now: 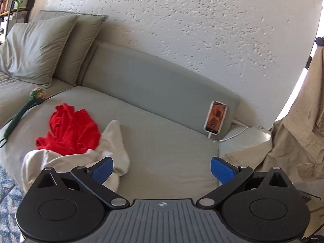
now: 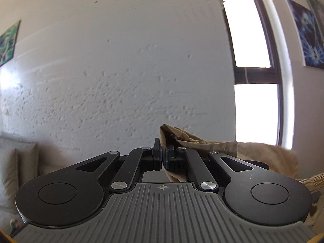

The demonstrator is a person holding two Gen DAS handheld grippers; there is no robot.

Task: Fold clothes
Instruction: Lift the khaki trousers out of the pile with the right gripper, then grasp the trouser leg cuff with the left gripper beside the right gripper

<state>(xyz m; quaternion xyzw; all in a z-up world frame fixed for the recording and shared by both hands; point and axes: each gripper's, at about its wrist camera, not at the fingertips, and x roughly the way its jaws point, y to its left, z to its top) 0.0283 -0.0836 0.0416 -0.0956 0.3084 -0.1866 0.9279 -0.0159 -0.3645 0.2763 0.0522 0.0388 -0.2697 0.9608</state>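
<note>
**On the sofa's right edge, khaki garment hangs from one claw while the other waits empty**

Off the right end of the sofa, a khaki garment hangs lifted, its upper part pinched in the right gripper, whose jaws are pressed together on a bunched fold of the cloth. From that grip the fabric drapes downward, so its long axis looks roughly vertical, with a lower corner trailing onto the seat cushion. It reads as a light woven cotton, creased, with stitched seams and what appears to be a flapped pocket.

The left gripper is spread wide and holds nothing, its blue ribbed pads well apart above bare cushion. The garment lies to its right, the trailing corner nearest its right-hand finger. That makes the free claw the likely one to take a second hold, and it would probably have to travel rightward to meet the hanging edge.

Further left on the seat, a crumpled red garment rests partly on a rumpled white cloth, both unfolded. A phone on a white cable leans against the grey back cushion. Two soft pillows stand at the far end, a green knitted toy lying just before them. Behind runs a rough white plaster wall.
</note>
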